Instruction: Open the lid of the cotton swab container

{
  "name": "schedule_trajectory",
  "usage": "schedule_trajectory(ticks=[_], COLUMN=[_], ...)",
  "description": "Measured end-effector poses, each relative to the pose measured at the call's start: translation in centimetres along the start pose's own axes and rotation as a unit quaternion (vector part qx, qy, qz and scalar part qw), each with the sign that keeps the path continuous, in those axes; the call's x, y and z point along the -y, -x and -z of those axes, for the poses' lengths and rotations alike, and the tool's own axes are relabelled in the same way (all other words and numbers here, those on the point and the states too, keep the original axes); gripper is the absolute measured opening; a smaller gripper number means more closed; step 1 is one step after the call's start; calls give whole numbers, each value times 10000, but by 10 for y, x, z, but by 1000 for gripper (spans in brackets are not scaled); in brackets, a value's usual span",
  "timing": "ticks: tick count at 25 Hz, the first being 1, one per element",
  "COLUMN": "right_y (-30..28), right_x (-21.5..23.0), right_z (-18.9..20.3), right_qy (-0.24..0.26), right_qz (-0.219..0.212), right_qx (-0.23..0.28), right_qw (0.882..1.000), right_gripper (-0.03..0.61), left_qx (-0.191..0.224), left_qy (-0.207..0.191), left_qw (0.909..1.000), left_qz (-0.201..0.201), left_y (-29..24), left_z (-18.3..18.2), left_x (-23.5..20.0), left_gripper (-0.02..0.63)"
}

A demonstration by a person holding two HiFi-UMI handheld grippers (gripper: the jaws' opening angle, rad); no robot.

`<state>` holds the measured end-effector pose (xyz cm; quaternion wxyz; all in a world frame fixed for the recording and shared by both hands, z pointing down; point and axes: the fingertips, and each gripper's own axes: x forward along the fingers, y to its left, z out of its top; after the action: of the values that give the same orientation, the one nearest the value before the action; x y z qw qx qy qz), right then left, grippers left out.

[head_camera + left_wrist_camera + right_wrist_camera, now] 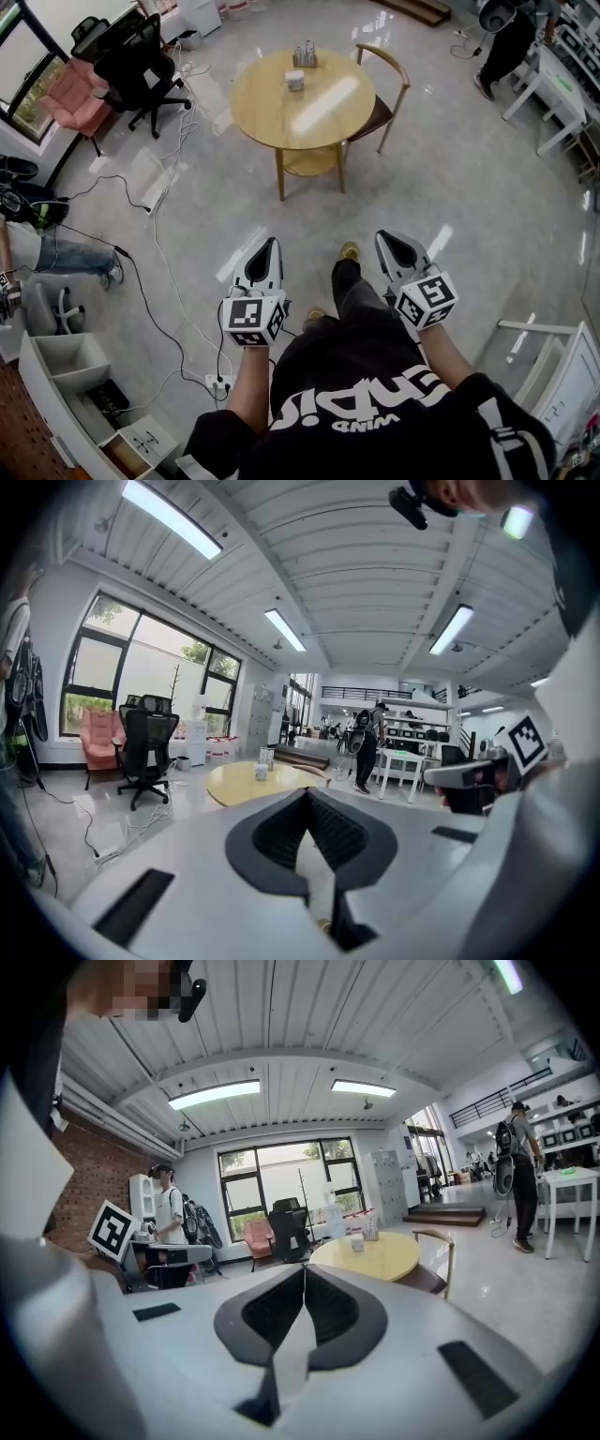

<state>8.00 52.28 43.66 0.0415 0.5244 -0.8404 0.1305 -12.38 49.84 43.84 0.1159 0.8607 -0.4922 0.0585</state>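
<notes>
Ceiling lights (173, 517) — gripper views only; container (294, 80) on table (272, 117)

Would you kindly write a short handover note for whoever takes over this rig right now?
The left gripper is shut and empty; the right gripper likewise.
Both are held in front of the body, well short of the round table.
The small white container, presumably the swab one, stands on that table; its lid is too small to judge.
Done: nothing.
Left: approach, open the lid.

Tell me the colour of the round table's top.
Light yellowish wood. The round table shows best in the head view.
</notes>
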Motion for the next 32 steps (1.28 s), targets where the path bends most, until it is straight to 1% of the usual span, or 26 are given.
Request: schedule_trajectory(ticks=[13,24,32], right_y=[-47,-92,-134], right_x=[18,40,56], right_z=[-5,-11,-28], right_qy=[-30,-52,-49], right_qz=[-45,-115,-215], right_qx=[79,-19,-75], right_qw=[10000,9999,9997], right_gripper=[3,3,3], left_qx=[-18,-5,13], left_qy=[-4,184,348], left_qw=[10000,9998,9994], left_qz=[-10,-37,-89], left_y=[-38,-78,-114], left_z=[-4,-10,-24], left_x=[-25,-47,-66], left_gripper=[8,8,8])
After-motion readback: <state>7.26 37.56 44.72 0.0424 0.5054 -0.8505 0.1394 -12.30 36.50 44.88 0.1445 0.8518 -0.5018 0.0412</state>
